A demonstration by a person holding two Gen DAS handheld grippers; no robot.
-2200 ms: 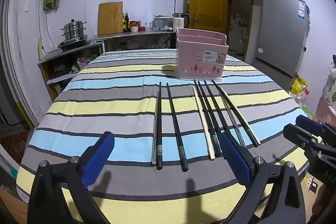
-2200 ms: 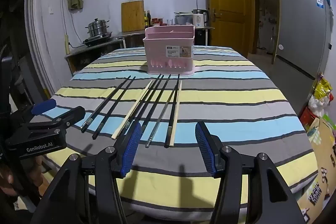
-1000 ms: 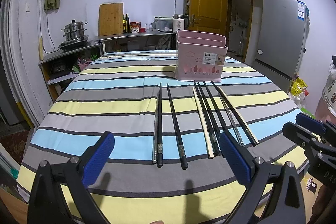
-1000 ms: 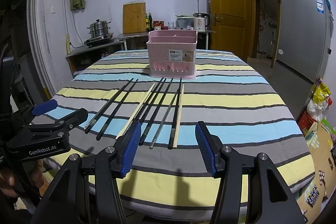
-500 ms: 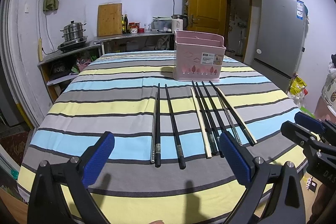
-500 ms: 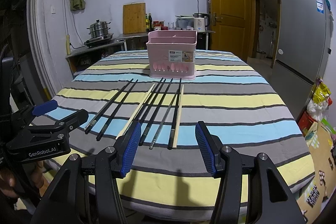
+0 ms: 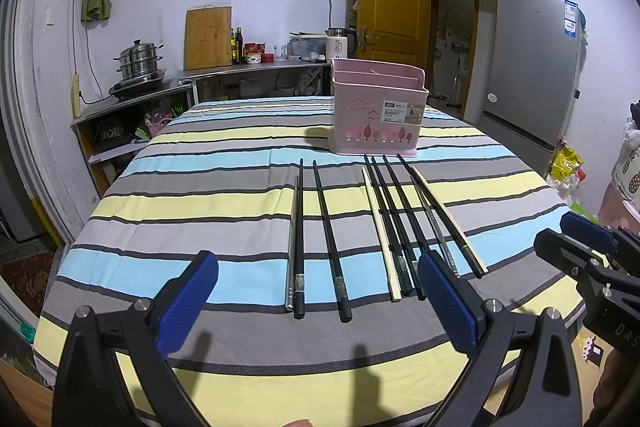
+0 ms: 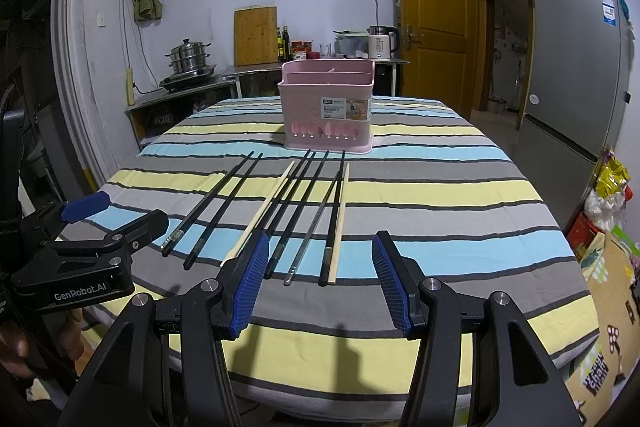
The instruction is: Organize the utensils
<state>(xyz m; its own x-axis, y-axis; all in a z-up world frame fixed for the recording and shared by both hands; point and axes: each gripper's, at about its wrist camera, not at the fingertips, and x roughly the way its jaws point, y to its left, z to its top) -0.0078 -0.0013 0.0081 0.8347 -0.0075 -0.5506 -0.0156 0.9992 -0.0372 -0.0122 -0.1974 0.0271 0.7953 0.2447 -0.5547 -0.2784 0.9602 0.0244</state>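
**Operator:** Left gripper (image 7: pixel 318 301) status?

**Inspector:** Released. Both blue-padded fingers (image 7: pixel 187 299) are spread wide apart, nothing between them, held above the near edge of the striped tablecloth (image 7: pixel 224 195). Its jaws frame the near ends of the left chopstick group.

**Operator:** Right gripper (image 8: pixel 320 283)?

**Inspector:** Also released, jaws apart and holding nothing. It sits beside the left unit, above the near edge, in line with the right chopstick group.

**Operator:** Location of the utensils?

**Inspector:** All chopsticks lie flat on the cloth, roughly parallel, tips toward the pink basket (image 7: pixel 376 111). Left group: a metal chopstick (image 7: pixel 291 247) touching a black one (image 7: pixel 300 239), with a second black one (image 7: pixel 328 235) just beside. Right group: a pale wooden chopstick (image 7: pixel 380 239), several black ones (image 7: pixel 394 223), a metal one and another wooden one (image 7: pixel 448 219), closely packed; exact count cannot be determined.

**Operator:** Basket condition?

**Inspector:** Upright on the cloth beyond the chopstick tips, near but apart from them. Interior dividers are visible; contents cannot be confirmed.
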